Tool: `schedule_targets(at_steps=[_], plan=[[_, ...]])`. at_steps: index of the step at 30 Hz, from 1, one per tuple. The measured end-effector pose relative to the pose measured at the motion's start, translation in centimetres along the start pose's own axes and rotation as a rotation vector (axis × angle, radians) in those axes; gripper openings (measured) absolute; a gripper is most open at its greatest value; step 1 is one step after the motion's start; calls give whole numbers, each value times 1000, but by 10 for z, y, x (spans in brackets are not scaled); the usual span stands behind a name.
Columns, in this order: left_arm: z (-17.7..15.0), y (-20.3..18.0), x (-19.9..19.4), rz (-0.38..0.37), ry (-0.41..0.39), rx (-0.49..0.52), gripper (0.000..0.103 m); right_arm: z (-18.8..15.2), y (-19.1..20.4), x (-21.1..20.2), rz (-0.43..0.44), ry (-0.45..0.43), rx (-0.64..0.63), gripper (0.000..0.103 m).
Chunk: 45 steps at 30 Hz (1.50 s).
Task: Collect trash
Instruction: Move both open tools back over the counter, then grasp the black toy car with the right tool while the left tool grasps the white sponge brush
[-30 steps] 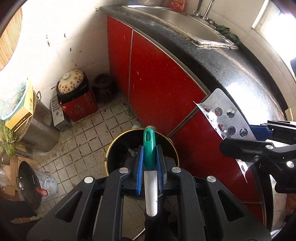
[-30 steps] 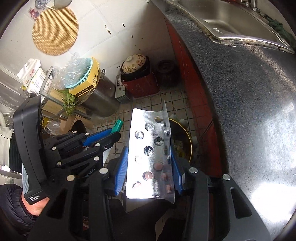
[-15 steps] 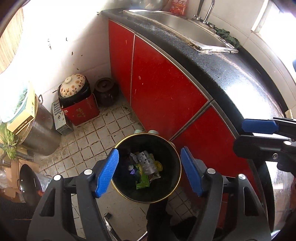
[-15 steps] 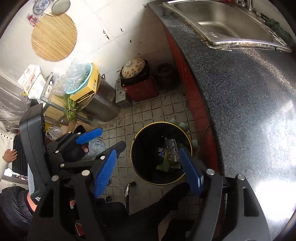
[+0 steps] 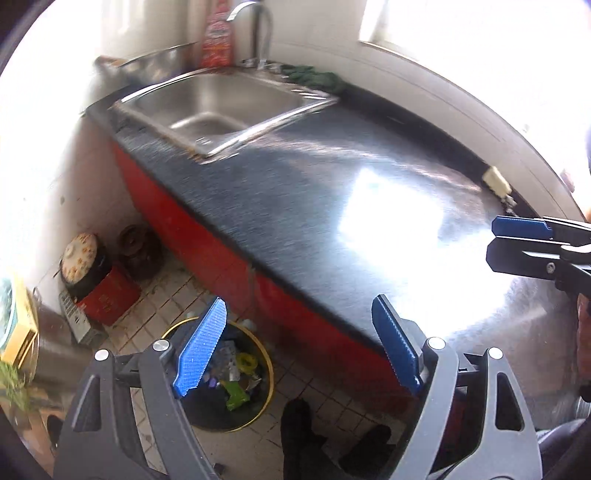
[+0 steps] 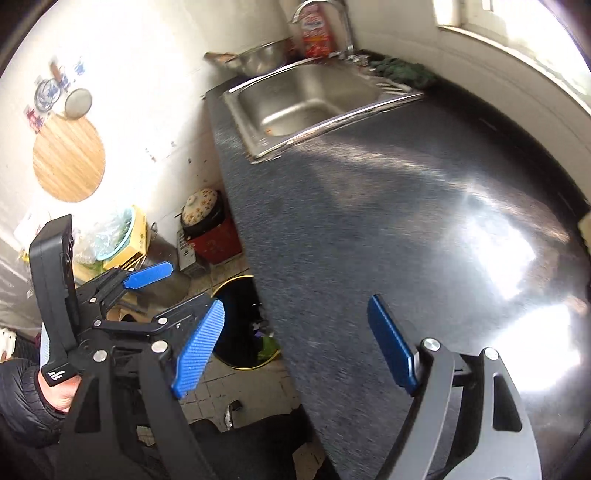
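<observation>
We hold the left tongs (image 5: 299,347) with their jaws opening and nothing between them, above the near edge of the dark speckled surface (image 5: 317,192), where its red cabinet front (image 5: 207,243) drops to the tiled floor (image 5: 162,306). The right tongs (image 6: 295,343) are opening too, empty, over the same edge further right. The surface ahead is broad and bare through its middle, with strong glare on the right; motion blur softens its detail. Its left edge runs straight from near to far and ends at the sink (image 6: 303,99), set in the far left corner with a tap (image 5: 255,26) and a red packet (image 6: 316,31) behind it, a steel bowl (image 6: 258,59) to its left and a green cloth (image 5: 317,77) to its right. At the far right edge of the surface lies a small pale scrap (image 5: 496,181), too blurred for us to name. The bin (image 5: 266,373), black with a yellow rim, stands on the floor just beside the cabinet, below the left tongs, and the trash (image 5: 236,369) lies inside it, a green piece and crumpled foil among it. The floor strip left of the cabinet is narrow and crowded: a flowered pot (image 6: 201,212) on a red box (image 6: 218,240), a dark jar (image 5: 136,243), a steel drum (image 5: 51,354) and a yellow box (image 6: 129,240) against the wall. A round bamboo mat (image 6: 68,158) hangs on that wall.
</observation>
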<state>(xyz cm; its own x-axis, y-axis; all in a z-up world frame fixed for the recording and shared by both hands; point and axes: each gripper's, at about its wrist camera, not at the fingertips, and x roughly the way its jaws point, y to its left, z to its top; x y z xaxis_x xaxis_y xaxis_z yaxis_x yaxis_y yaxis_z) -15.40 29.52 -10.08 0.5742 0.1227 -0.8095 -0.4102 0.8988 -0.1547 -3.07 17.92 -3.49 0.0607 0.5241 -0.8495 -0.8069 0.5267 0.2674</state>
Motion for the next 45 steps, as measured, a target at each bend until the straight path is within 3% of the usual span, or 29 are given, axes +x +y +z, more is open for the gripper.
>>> schedule_targets(at_steps=[8,13,17,21,25,30,45], plan=[[36,-188,12,-255,-17,365,84,-82,-125,-121,-297,-139,262,79],[31,-277,11,-371,-3,500,89,-148,-177,-183,-450,-187,421,80],[26,-317,19,-405,26,572,90,-195,-201,-212,-515,-197,529,81],[30,-334,31,-413,47,592,90,-219,-217,-219,-524,-196,595,81],[39,-330,43,-400,50,599,90,-213,-226,-209,-517,-187,602,81],[61,-317,69,-361,58,600,90,-180,-245,-182,-510,-165,589,82],[135,-313,206,-327,147,620,90,-78,-342,-35,-535,-16,564,85]])
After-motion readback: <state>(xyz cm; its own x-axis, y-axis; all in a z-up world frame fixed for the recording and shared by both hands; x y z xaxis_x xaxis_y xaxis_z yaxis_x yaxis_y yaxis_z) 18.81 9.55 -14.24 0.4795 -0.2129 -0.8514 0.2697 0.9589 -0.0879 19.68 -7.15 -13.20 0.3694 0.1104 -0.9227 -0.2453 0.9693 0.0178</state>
